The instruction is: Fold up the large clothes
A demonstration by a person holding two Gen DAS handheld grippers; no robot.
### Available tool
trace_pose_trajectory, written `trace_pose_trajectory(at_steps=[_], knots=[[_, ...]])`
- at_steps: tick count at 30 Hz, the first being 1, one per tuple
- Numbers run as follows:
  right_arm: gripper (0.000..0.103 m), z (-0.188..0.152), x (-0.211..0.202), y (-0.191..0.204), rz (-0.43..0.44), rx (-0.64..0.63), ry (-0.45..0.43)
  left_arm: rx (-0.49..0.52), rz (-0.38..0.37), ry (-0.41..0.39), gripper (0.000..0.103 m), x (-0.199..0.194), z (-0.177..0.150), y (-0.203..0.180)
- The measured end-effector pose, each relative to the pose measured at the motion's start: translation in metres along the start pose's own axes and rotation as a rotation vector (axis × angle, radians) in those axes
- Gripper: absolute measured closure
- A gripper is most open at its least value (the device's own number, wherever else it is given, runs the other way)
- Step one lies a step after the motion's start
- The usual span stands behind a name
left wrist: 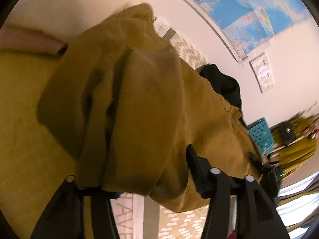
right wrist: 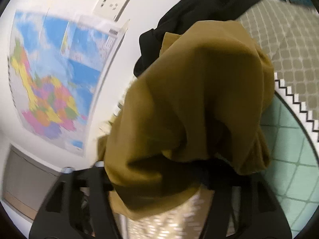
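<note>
Two grippers draped in one mustard-yellow garment (left wrist: 139, 99), left gripper (left wrist: 135, 181) pinching a bunched fold at six o'clock, right gripper (right wrist: 159, 179) hidden under cloth so its grip cannot be told, black clothing (right wrist: 189, 10) at twelve o'clock, wall map (right wrist: 55, 75) at nine o'clock.

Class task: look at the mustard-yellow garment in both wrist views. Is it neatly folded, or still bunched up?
Bunched up. The mustard-yellow garment hangs in loose, rumpled drapes over both grippers, with no flat layers or straight folded edges in either view.
</note>
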State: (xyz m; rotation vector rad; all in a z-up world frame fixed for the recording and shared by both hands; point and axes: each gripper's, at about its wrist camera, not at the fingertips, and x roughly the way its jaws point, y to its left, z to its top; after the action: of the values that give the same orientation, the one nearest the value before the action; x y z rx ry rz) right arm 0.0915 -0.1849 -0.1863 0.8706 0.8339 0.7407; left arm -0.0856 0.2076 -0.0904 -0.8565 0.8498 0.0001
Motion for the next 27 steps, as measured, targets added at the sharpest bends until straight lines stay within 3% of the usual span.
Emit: trace_pose_trajectory(at_steps=[1,4,5,6,7,9,12,21,24,27], knots=[[0.033,0.001,0.001,0.000,0.009,0.013,0.000,-0.013,-0.039,0.006,0.034,0.001,0.002,0.002],[0.029,0.003,0.007,0.005,-0.001,0.002,0.001,-0.017,-0.062,0.023,0.028,0.005,0.007,-0.001],[0.036,0.003,0.008,0.007,-0.012,-0.005,-0.002,-0.008,-0.052,0.026,0.028,0.007,0.008,-0.004],[0.050,0.004,0.009,0.009,-0.040,-0.028,-0.004,0.000,-0.044,0.028,0.032,0.009,0.009,-0.006],[0.057,0.005,0.009,0.010,-0.048,-0.043,-0.004,0.020,-0.009,0.027,0.051,0.010,0.010,-0.009],[0.069,0.006,0.008,0.010,-0.032,-0.054,0.009,0.033,0.017,0.036,0.058,0.011,0.013,-0.009],[0.077,0.007,0.000,0.024,0.001,-0.104,0.010,0.069,0.019,0.021,0.067,0.001,0.016,-0.018],[0.082,0.027,-0.024,0.114,0.109,-0.306,-0.040,0.252,-0.005,-0.074,0.072,-0.051,0.053,-0.071],[0.082,0.036,-0.024,0.156,0.136,-0.385,-0.052,0.287,-0.018,-0.115,0.073,-0.078,0.080,-0.089],[0.082,0.043,-0.023,0.207,0.199,-0.470,-0.078,0.339,-0.031,-0.205,0.075,-0.122,0.114,-0.106]])
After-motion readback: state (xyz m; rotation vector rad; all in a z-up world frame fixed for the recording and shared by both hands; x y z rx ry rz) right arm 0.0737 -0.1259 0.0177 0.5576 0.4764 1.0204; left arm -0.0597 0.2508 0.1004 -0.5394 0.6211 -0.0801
